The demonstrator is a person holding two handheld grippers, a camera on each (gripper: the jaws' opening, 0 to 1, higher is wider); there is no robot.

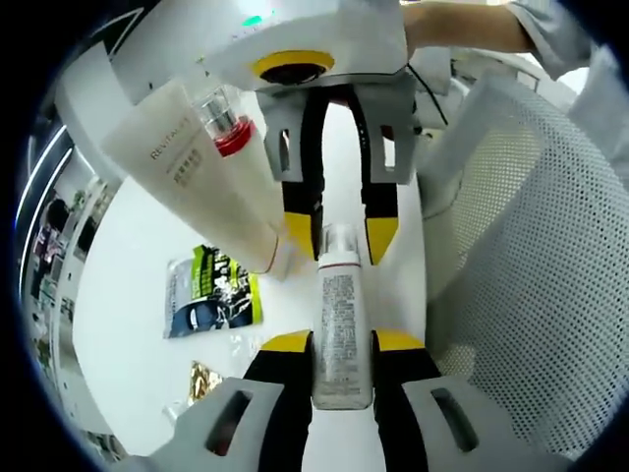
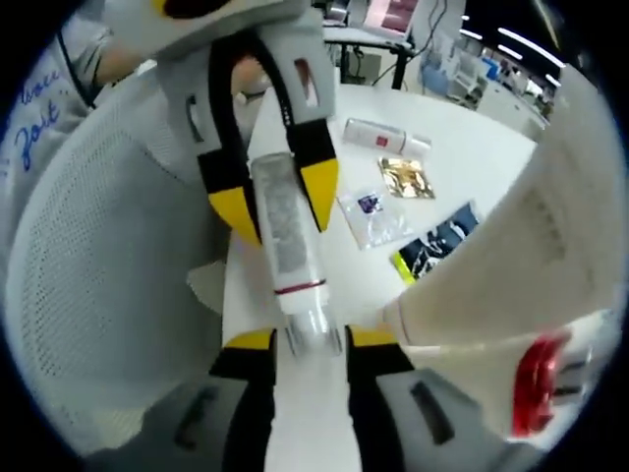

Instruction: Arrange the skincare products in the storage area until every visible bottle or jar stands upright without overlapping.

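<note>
Gripping one slim bottle (image 1: 341, 324) from both ends — left gripper (image 1: 342, 344) pinches its body, right gripper (image 1: 340, 231) apparently its cap — likely a handover toward the mesh basket (image 1: 531, 265) at three o'clock. A cream tube (image 1: 201, 162) stands at eleven o'clock.

The slim bottle (image 1: 341, 329) is pale grey with fine dark print, a thin red ring and a clear cap. The big tube (image 1: 201, 172) is cream with grey lettering, beside a red collar (image 1: 233, 141). Each hand-held gripper (image 1: 341, 342) has yellow tips on black and white. The sachet (image 1: 211, 291) is green, black and blue; another packet (image 2: 406, 177) is gold. The basket (image 1: 536, 265) is white mesh, on a white bench (image 1: 128, 334).
</note>
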